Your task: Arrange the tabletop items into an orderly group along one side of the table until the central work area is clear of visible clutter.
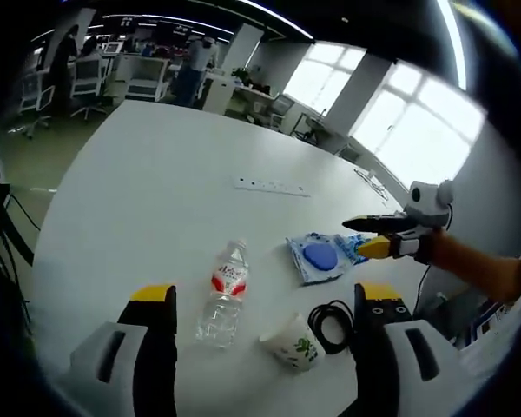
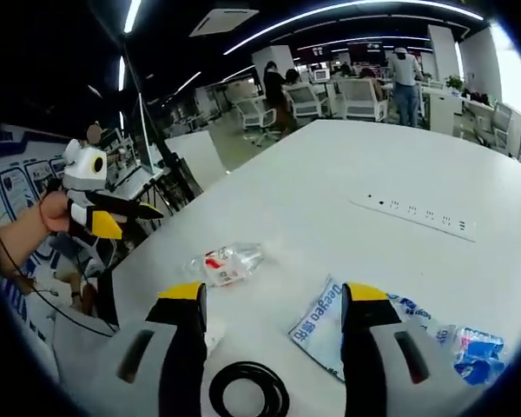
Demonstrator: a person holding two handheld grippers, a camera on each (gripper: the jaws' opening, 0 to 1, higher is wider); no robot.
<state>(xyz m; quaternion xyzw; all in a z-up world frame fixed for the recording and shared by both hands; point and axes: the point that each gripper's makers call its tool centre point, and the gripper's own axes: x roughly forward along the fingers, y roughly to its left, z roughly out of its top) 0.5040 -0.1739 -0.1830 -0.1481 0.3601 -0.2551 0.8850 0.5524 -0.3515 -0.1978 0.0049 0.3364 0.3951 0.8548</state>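
nearest: white paper cup with green leaf print [image 1: 293, 344], on its side near the near edge of the white table [image 1: 156, 191]; coiled black cable [image 1: 331, 325] touching it on the right-gripper side.
bottle: clear plastic water bottle with red label [image 1: 225, 293] lying flat, just beside the cup, cap toward the table centre. Seen again in the right gripper view [image 2: 226, 261].
packet: blue-and-white plastic wipes packet with round blue lid [image 1: 320, 258], flat, further in than the cable; a second blue wrapper seems to overlap its end, can't separate them.
strip: long white power strip [image 1: 272, 186] well apart, out toward the table centre.
left gripper [image 1: 265, 300]: jaws wide apart, nothing held, hovering above the bottle and cup, no contact.
right gripper [image 2: 273, 300]: jaws wide apart, empty, above the cable [image 2: 247, 389] and packet [image 2: 323, 327].
step: judging by layout, early. Cup, cable, bottle and packet sit in a loose cluster by the near edge but not lined up; strip is out in the work area.
next: probably pick one loose item, bottle or cup for the left. Needs descent and jaws across the bottle's width, since it can roll. Cup is soft, so light squeeze.
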